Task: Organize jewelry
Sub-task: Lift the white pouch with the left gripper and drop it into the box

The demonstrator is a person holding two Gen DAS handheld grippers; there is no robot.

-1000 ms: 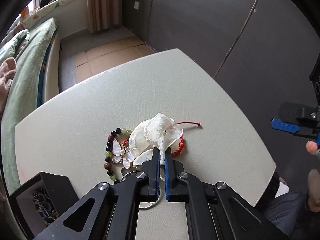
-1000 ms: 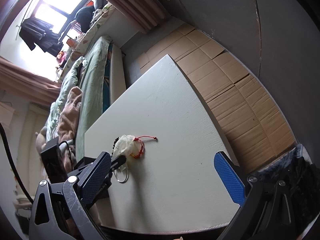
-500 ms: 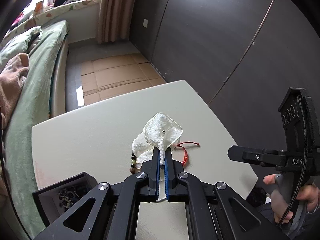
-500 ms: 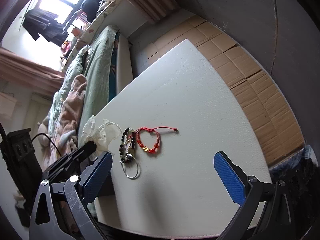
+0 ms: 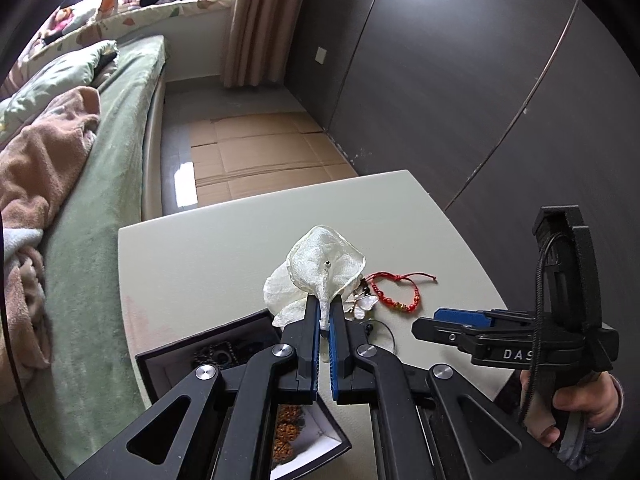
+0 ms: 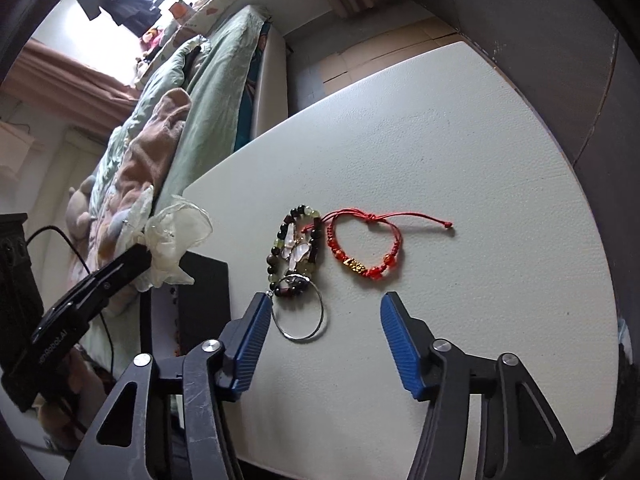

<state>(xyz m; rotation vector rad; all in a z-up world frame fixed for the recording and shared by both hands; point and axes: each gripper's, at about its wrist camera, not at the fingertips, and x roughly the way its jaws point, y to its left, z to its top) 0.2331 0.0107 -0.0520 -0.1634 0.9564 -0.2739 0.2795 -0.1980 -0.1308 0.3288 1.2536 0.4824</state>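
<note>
Flower (image 5: 326, 270) lifted; R gripper (image 6: 324, 312) closing.

On the table (image 6: 440, 128) I see the cord bracelet (image 6: 362, 246) right of the beaded bracelet (image 6: 294, 248). The box (image 5: 240, 364) sits left of both.

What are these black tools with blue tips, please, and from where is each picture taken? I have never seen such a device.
They are hand-held grippers, one in each of a person's hands, each carrying a camera that looks along its two fingers. One picture comes from the left gripper, which is shut on a white fabric flower lifted above the white table. The other comes from the right gripper; its jaws have just been closing but stand open, holding nothing. On the table lie a red cord bracelet, a bead bracelet with a butterfly brooch on it, and a thin metal ring. A dark open box at the table's edge already holds some beads.
</note>
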